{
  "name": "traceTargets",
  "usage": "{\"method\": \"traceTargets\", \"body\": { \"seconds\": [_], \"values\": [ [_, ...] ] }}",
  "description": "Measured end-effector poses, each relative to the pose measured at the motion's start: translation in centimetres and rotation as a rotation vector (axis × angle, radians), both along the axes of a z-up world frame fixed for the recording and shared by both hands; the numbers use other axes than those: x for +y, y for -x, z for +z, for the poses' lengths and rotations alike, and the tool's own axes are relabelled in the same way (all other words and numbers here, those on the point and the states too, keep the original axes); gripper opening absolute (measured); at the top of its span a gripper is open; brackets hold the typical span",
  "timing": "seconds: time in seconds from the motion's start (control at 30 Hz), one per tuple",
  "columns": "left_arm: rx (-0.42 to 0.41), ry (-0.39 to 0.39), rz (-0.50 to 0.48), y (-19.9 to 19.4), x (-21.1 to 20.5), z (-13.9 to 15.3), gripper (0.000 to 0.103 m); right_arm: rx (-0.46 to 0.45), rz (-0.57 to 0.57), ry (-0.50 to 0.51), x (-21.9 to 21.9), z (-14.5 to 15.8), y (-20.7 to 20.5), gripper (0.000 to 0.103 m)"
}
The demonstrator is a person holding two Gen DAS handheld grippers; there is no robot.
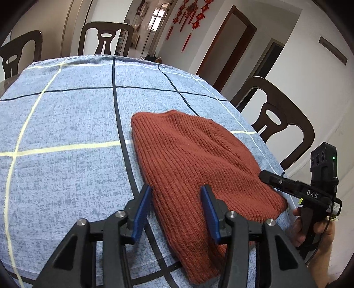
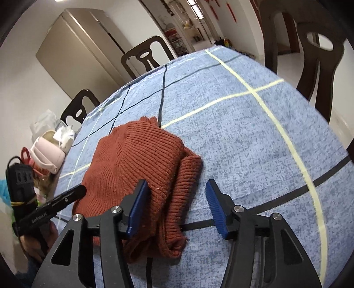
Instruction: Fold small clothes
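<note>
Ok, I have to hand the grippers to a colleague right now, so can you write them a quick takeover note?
Left gripper: open, jaws astride the near left edge of the rust knit garment, holding nothing.
Right gripper: open, jaws astride its bunched right edge, holding nothing.
The garment lies on the blue checked tablecloth, flat on the left, rumpled and partly doubled over on the right.
Done: at most a rough first fold.
Left: straighten the right side, finish folding.

White walls enclose a dining room; dark wooden chairs (image 1: 281, 124) ring the blue plaid tablecloth (image 1: 66, 124); red Chinese knot ornaments (image 1: 190, 20) hang beside a brown doorway (image 1: 227, 46); a beige cabinet (image 2: 79, 51) stands opposite.
</note>
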State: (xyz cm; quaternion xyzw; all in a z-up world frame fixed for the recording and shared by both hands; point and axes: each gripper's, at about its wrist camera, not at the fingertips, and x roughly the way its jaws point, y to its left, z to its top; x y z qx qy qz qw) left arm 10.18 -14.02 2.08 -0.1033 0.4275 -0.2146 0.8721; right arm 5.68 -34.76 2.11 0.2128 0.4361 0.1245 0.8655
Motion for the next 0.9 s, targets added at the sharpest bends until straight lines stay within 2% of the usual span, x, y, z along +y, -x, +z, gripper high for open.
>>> {"method": "traceTargets", "body": {
  "seconds": [0.27,0.67,0.77,0.9],
  "values": [
    [0.027,-0.005,0.002,-0.5,-0.9,-0.7,0.057,0.014,0.052,-0.072,0.3,-0.3,-1.3,0.055],
    [0.007,-0.055,0.005,-0.6,-1.8,-0.6,0.058,0.014,0.096,-0.072,1.0,-0.4,-1.8,0.055],
    [0.004,-0.057,0.005,-0.6,-1.7,-0.6,0.058,0.014,0.095,-0.071,1.0,-0.5,-1.9,0.053],
    [-0.001,-0.062,0.007,-0.6,-1.8,-0.6,0.058,0.018,0.099,-0.079,1.1,-0.6,-2.0,0.042]
  ]
}}
